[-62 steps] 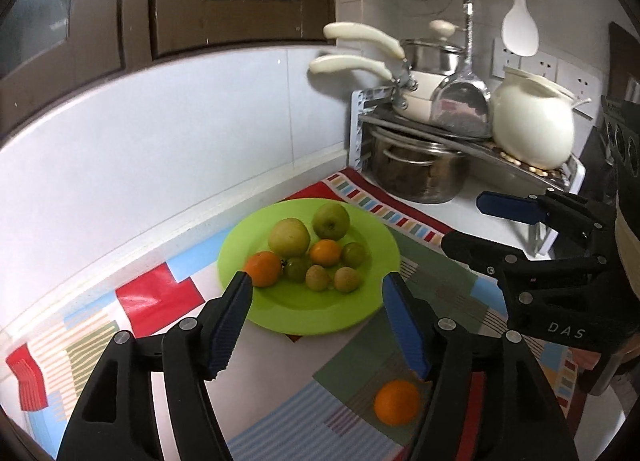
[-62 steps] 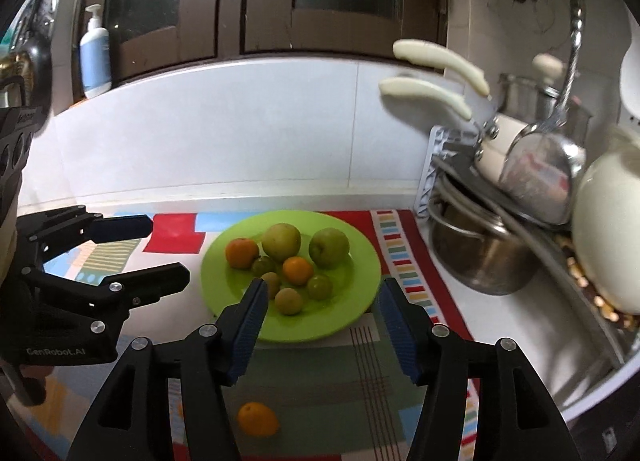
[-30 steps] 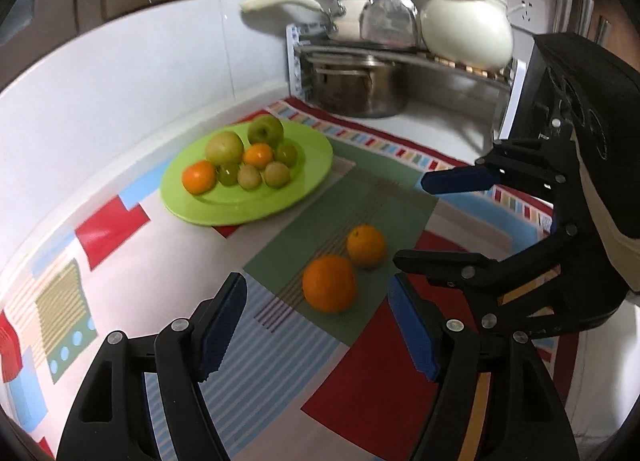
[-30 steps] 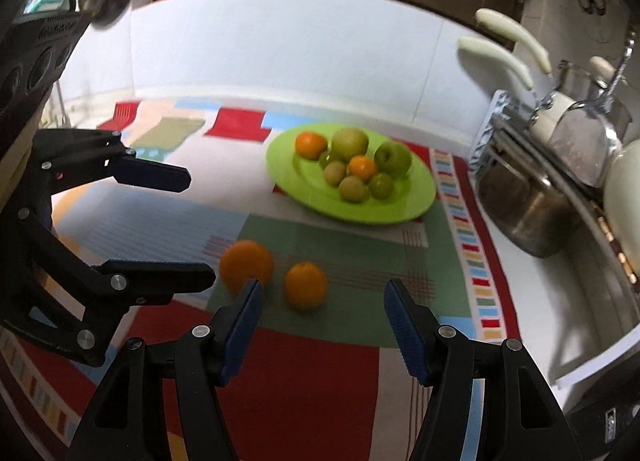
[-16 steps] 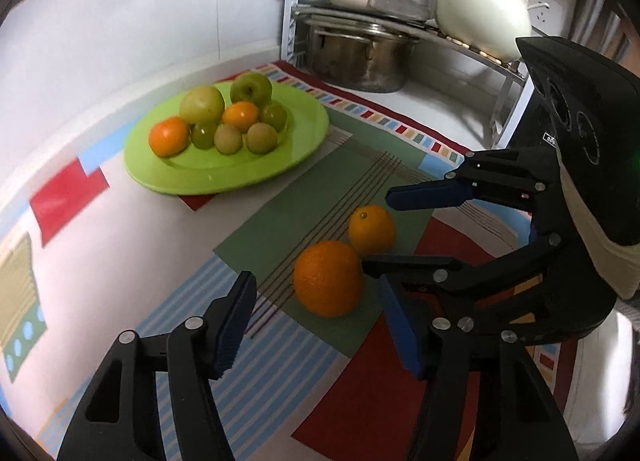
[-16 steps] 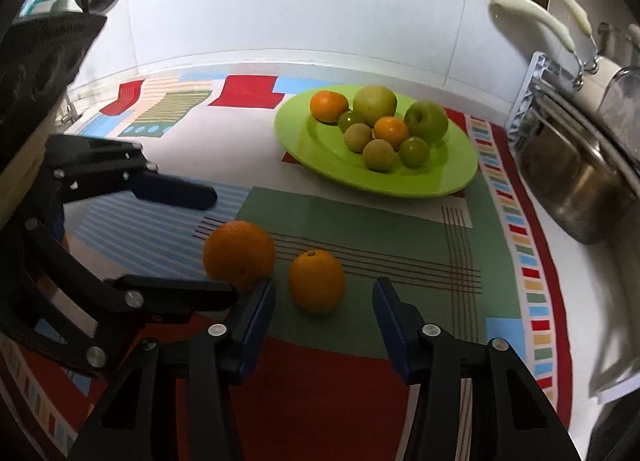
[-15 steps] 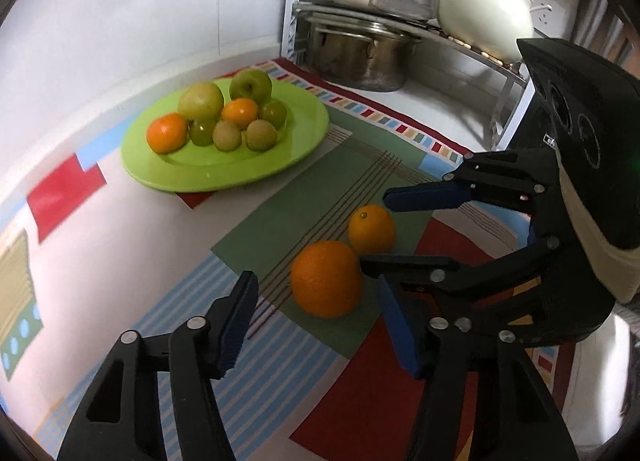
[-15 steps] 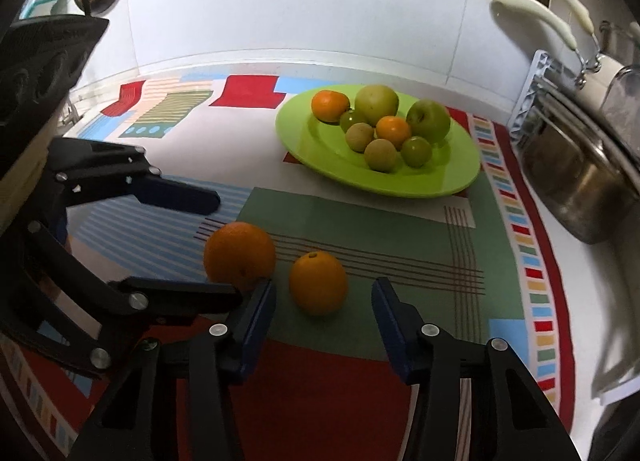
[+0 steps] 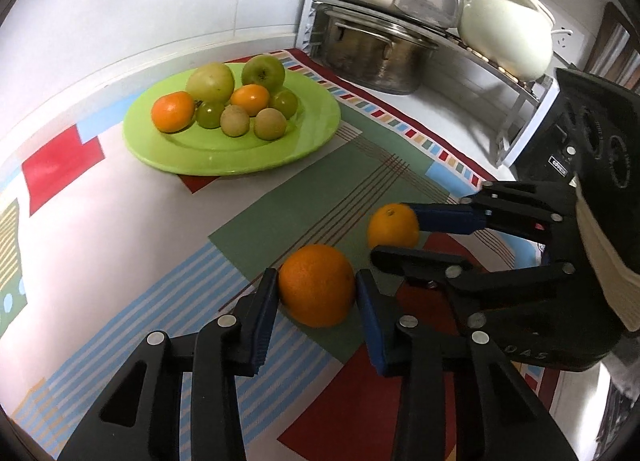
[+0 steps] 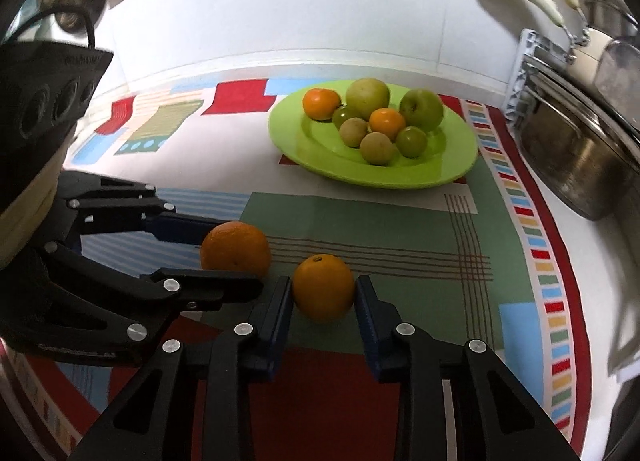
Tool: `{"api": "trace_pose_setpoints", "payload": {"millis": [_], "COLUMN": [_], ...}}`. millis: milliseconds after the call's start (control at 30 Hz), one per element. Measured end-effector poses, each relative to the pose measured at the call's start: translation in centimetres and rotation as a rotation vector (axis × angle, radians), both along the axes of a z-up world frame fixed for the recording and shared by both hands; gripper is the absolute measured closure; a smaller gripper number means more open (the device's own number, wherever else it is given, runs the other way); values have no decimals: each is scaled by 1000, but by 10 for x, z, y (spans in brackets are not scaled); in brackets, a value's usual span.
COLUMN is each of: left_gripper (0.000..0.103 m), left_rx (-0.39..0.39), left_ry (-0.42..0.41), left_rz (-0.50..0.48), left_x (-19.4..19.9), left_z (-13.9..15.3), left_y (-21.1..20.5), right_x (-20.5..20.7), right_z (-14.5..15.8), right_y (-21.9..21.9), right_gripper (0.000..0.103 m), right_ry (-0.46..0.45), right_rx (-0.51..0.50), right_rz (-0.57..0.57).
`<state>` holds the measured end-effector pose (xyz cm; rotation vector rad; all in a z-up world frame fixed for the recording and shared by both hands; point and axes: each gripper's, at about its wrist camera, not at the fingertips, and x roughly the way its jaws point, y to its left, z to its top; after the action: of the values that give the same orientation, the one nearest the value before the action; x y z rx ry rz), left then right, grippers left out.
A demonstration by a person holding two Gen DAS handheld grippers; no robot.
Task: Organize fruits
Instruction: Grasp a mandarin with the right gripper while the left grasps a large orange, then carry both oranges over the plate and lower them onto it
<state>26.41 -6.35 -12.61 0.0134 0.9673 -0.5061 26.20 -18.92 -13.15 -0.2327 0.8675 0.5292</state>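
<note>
Both tongs are closing on fruit lying on the mat short of the green plate [image 9: 312,149] — left gripper [image 9: 316,293] on the larger orange [image 9: 316,285], right gripper [image 10: 324,297] on the smaller orange [image 10: 323,287] — and either round fruit could squirt free if pinched off-centre.

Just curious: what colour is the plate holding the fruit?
Bright lime green plate, clearest in the right wrist view.

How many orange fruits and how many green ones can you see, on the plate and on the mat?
Orange fruits: 4, two on the plate and two on the mat, a big orange and a small orange
Green or yellow-green fruits: 6, all on the plate
Total: 10
</note>
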Motion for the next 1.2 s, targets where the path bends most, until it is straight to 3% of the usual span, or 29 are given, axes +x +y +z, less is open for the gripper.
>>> {"api": "trace_pose_setpoints", "payload": {"millis": [700, 1200], "left_gripper": [65, 65], "left_rx": [-5, 5], "left_ry": [-126, -194], "left_rz": [71, 97], "left_x": [-32, 12], "left_z": [58, 87], "left_y": [17, 35], "right_x": [-46, -12], "right_z": [58, 92], "right_y": [-12, 2], "right_gripper": [70, 70], "right_ry": [-103, -179], "right_rx": [106, 121], "right_rz": [-224, -268]}}
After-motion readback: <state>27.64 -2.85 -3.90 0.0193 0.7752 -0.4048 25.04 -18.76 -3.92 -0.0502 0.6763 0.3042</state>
